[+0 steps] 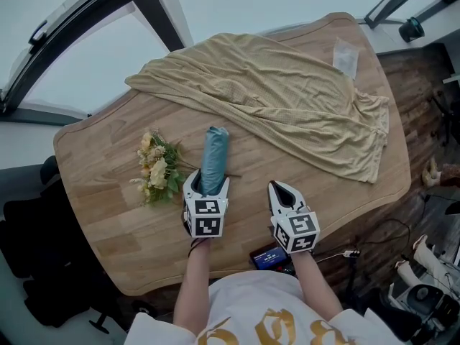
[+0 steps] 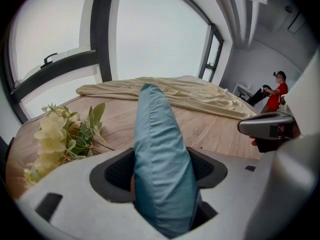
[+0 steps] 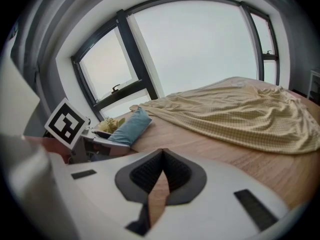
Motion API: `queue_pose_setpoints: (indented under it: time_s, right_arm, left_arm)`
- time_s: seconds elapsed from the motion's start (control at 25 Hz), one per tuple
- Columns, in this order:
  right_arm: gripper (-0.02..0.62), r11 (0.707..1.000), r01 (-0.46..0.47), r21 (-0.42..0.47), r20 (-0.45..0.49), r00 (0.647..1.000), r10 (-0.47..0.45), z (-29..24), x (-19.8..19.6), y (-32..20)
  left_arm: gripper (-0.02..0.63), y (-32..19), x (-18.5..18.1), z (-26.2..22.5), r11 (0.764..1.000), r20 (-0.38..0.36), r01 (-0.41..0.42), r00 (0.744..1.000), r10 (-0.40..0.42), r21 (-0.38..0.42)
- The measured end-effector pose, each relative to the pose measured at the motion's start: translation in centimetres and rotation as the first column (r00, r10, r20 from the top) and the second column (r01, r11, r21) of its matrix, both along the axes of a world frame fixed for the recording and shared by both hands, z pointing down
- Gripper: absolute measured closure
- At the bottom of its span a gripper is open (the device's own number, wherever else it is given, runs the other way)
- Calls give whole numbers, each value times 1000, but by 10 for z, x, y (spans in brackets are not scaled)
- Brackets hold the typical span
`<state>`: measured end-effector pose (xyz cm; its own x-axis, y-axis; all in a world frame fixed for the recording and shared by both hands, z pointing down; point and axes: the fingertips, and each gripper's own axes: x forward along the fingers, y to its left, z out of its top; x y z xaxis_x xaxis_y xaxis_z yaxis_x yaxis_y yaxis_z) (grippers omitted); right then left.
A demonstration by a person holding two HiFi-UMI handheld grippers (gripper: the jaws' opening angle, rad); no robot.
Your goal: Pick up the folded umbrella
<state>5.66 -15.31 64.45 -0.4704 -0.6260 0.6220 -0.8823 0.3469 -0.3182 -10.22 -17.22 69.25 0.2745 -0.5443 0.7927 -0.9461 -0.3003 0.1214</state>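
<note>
The folded umbrella (image 1: 214, 158) is a teal fabric roll lying on the wooden table (image 1: 100, 214), pointing away from me. My left gripper (image 1: 206, 187) is shut on its near end; in the left gripper view the umbrella (image 2: 161, 169) fills the space between the jaws. It also shows in the right gripper view as a teal umbrella (image 3: 131, 125) at the left. My right gripper (image 1: 284, 192) sits to the right of the umbrella, shut with nothing between its jaws (image 3: 161, 173).
A bunch of pale yellow artificial flowers (image 1: 157, 167) lies just left of the umbrella. A large beige cloth (image 1: 287, 99) covers the far half of the table. A small clear packet (image 1: 346, 56) lies at the far right. A phone (image 1: 270, 256) sits at the near edge.
</note>
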Motion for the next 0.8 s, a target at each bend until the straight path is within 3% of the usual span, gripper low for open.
queue_pose_setpoints:
  time_s: [0.8]
  right_arm:
    - [584,999,7,54,-2,1000,-7,-22,0,-4]
  left_arm:
    - [284,-3,-3,-10,1000,-18,-19,1000,19,-12]
